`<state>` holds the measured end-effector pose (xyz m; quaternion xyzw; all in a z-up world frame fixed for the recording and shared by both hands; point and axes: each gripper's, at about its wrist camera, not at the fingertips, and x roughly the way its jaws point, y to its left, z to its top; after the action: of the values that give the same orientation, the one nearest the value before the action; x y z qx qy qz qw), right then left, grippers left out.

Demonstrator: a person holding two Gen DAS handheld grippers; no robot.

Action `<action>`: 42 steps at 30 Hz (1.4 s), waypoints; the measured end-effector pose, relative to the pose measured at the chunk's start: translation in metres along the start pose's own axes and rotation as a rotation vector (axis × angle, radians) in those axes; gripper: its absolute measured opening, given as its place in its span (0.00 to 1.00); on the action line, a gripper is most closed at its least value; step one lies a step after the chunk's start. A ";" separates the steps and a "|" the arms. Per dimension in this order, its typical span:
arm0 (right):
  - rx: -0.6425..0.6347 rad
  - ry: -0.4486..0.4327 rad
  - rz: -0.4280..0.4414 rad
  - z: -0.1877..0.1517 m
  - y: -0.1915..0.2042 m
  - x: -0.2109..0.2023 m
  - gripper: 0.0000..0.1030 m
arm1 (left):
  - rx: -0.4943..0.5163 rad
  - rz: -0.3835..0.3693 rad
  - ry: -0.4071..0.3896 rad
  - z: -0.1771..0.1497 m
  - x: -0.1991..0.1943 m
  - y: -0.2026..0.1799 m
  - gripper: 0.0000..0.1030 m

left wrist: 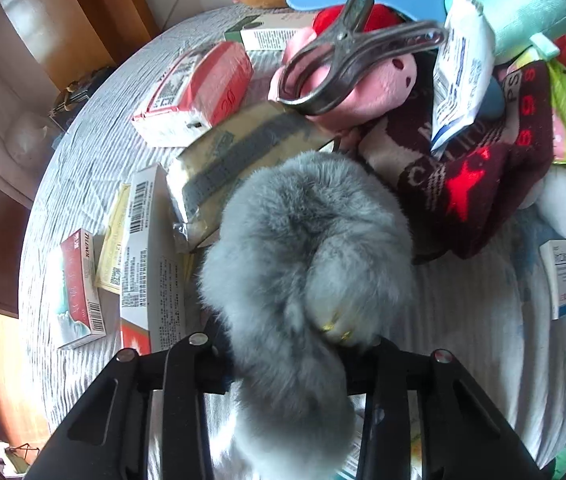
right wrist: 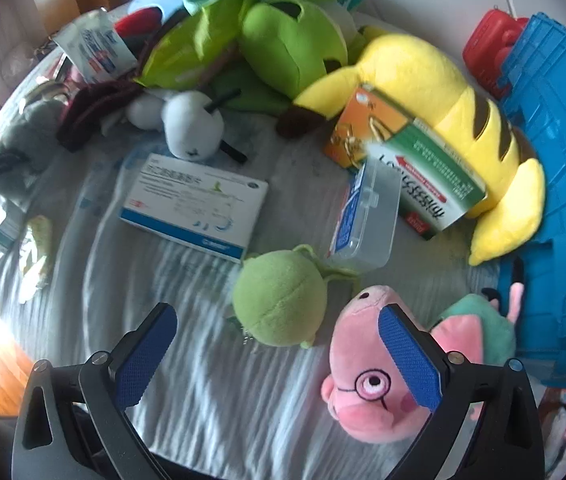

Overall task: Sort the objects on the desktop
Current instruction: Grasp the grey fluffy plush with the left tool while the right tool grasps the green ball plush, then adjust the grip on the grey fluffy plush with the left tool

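Your left gripper (left wrist: 283,364) is clamped on the grey fur toy (left wrist: 303,248), which fills the gap between the black fingers and bulges forward past them, hiding the tips. Just ahead of the fur lies a flat plastic-wrapped packet (left wrist: 235,160). Forward and right of it a dark knitted cloth with a red star (left wrist: 471,188) is heaped up, and a metal clamp (left wrist: 355,52) sits on a pink plush (left wrist: 363,84) beyond. To the left of the fingers you have a long white box (left wrist: 147,256) and a small red-and-white box (left wrist: 79,284) on the striped cloth (left wrist: 83,160).

Your right gripper (right wrist: 279,354) stands wide apart, holding nothing. The green round plush (right wrist: 279,296) lies just ahead between the blue pads (right wrist: 145,356), nearer the right one. The pink pig plush (right wrist: 367,384) sits directly beneath the right finger; whether they touch, you cannot tell. Further ahead lie a white-and-blue box (right wrist: 195,204) and a clear plastic case (right wrist: 367,216).
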<state>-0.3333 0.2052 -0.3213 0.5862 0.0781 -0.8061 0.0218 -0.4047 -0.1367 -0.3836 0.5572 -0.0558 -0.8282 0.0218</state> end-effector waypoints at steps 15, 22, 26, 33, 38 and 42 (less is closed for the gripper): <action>-0.045 0.058 -0.037 0.002 -0.002 0.060 0.99 | -0.036 -0.015 -0.032 -0.008 -0.024 0.015 0.33; -0.086 0.102 -0.102 0.006 0.002 0.070 0.83 | -0.038 -0.019 -0.035 -0.007 -0.027 0.020 0.33; -0.125 0.120 -0.129 0.006 0.007 0.076 0.81 | -0.038 -0.019 -0.041 -0.005 -0.030 0.019 0.33; -0.066 0.099 -0.077 0.008 0.001 0.058 0.59 | -0.035 -0.023 -0.063 -0.002 -0.042 0.016 0.33; -0.029 0.071 -0.036 0.008 -0.003 0.039 0.59 | -0.035 -0.026 -0.082 0.000 -0.053 0.013 0.33; 0.001 0.048 -0.003 0.009 -0.006 0.024 0.59 | -0.031 -0.032 -0.100 0.004 -0.065 0.011 0.31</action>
<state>-0.3501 0.2111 -0.3408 0.6053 0.0792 -0.7918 0.0185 -0.3840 -0.1411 -0.3214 0.5155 -0.0350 -0.8561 0.0141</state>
